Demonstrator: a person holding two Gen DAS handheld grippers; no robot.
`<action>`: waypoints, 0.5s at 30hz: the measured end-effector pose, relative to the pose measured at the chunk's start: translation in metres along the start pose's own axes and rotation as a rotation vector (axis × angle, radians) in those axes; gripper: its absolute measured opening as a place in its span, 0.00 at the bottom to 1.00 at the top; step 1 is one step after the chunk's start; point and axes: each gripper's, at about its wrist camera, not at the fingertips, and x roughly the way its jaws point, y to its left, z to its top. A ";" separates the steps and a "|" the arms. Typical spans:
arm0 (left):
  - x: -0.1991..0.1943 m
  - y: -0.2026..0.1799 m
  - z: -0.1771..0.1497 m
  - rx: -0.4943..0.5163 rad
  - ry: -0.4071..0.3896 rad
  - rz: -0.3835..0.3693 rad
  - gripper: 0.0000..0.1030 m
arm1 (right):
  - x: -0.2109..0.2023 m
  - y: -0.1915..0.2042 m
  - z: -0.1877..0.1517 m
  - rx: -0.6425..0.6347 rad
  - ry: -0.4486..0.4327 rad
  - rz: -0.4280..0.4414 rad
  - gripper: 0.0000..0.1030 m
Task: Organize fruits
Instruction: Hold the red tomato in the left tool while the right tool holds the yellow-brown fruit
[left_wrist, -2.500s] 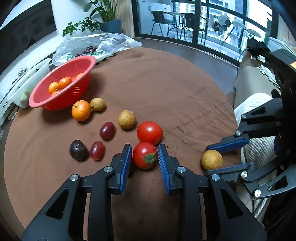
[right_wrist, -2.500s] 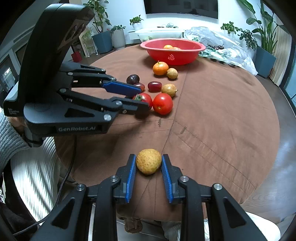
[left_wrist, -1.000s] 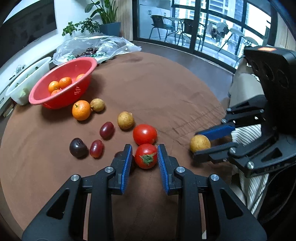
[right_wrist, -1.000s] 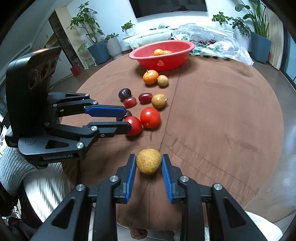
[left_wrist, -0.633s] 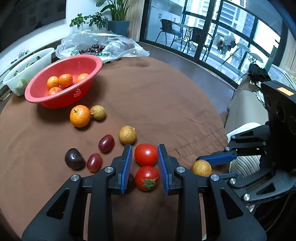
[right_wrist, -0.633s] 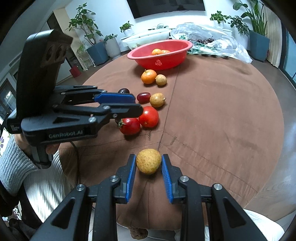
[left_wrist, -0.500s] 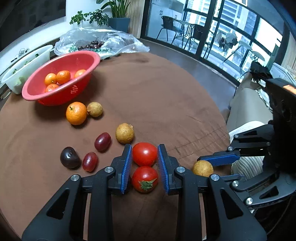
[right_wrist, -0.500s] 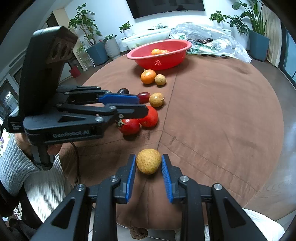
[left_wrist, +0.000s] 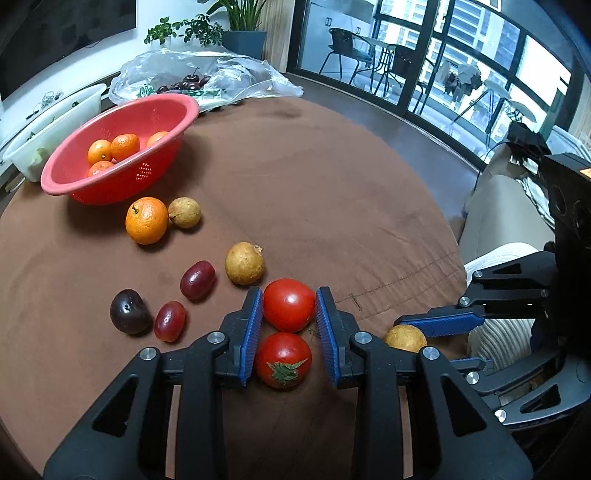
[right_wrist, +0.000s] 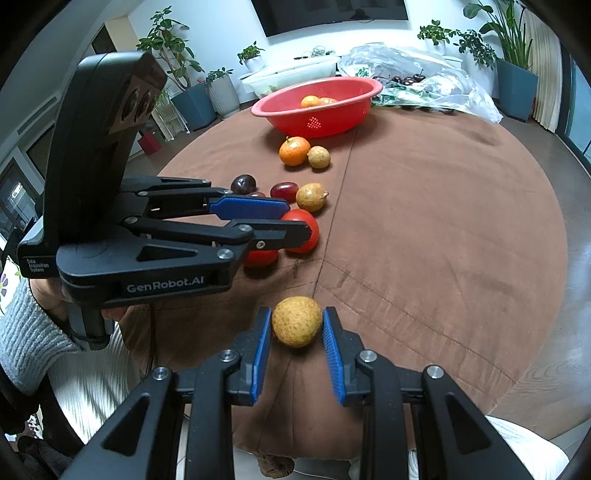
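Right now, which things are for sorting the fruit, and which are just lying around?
For the job: tomatoes, orange, plums, yellow fruits, red basket, both grippers.

Lying about: plastic bag, white tub, potted plants.

On the table (left_wrist: 332, 192) I see the basket (left_wrist: 122, 173) far left with oranges (left_wrist: 112, 149) in it. Before it lie one orange (left_wrist: 146, 220) and a small fruit (left_wrist: 184, 212), touching. Nearer to me are two tomatoes (left_wrist: 289, 305), one behind the other, and plums (left_wrist: 162, 304) left of them.
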 end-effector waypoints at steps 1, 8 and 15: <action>0.001 0.000 0.000 -0.001 0.007 0.001 0.33 | 0.000 0.000 0.000 0.000 0.000 0.000 0.30; 0.008 -0.002 -0.005 -0.013 0.011 0.017 0.38 | 0.001 -0.001 0.000 0.005 -0.001 -0.001 0.30; 0.006 -0.004 -0.006 0.011 -0.002 0.015 0.37 | 0.003 -0.003 -0.001 0.014 0.002 -0.005 0.30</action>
